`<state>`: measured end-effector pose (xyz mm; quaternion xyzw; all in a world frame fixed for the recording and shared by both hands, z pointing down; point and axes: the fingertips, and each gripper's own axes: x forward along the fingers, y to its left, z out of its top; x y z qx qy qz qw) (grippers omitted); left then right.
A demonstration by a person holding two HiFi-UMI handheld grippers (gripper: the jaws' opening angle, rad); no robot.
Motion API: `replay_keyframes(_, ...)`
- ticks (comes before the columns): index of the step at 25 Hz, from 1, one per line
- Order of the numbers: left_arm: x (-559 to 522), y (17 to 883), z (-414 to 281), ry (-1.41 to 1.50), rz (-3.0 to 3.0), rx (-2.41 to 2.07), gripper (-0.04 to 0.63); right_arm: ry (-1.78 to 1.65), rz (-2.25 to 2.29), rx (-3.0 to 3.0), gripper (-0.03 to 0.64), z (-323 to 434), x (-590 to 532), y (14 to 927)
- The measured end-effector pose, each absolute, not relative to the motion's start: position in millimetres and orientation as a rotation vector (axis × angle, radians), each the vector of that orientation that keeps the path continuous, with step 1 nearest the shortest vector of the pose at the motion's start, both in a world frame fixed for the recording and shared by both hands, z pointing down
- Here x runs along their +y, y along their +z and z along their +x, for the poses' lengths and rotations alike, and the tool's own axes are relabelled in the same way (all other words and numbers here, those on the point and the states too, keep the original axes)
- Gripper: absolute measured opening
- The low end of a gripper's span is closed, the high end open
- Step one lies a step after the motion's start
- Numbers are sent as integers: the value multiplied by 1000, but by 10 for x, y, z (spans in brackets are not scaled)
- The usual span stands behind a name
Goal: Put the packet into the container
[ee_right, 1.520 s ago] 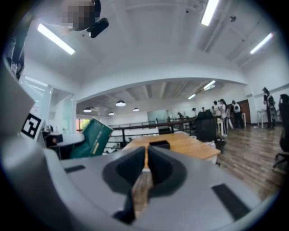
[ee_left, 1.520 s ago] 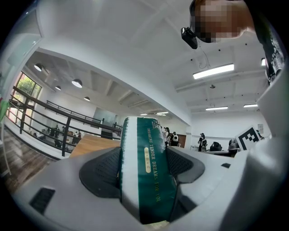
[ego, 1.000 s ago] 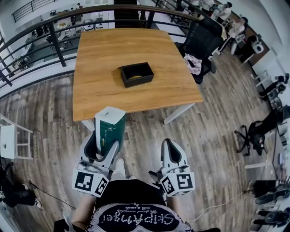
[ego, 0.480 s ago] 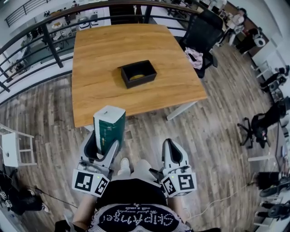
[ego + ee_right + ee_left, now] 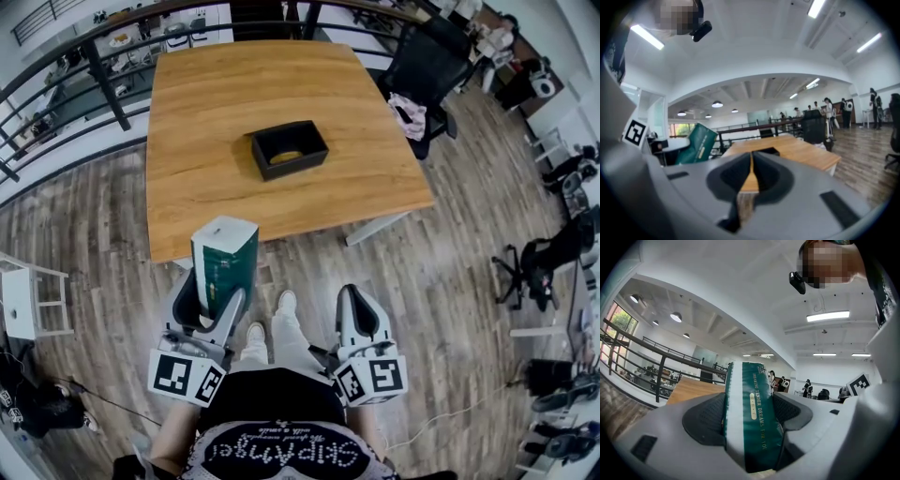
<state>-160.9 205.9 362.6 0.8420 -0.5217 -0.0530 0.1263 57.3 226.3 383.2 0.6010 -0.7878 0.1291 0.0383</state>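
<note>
Head view: your left gripper (image 5: 214, 296) clamps the packet (image 5: 225, 255), right gripper (image 5: 357, 298) pinched together, empty; next, carry it to the container (image 5: 292, 170), upper centre.

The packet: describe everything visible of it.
The packet is a tall, dark green pack with white edges and top, and gold print down its face. It looks like soft plastic wrap. The left tongs clamp its lower part, and it stands out past their tips, above the wood floor, short of the table.
</note>
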Motion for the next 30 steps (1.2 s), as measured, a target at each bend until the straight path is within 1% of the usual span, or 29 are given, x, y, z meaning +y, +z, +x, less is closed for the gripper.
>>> replay_keyframes(9,1590,3701,-1411,-152,2400,-1591,341,418,1759,-2465,41,763,1667,3885)
replay_keyframes(19,823,3624,-900,-151,2377,-1683,341,427,1699,-2521,41,1304,789,3874)
replay_keyframes(30,749,3618,-828,-190,2351,-1747,341,418,1659,-2540,41,1457,673,3901)
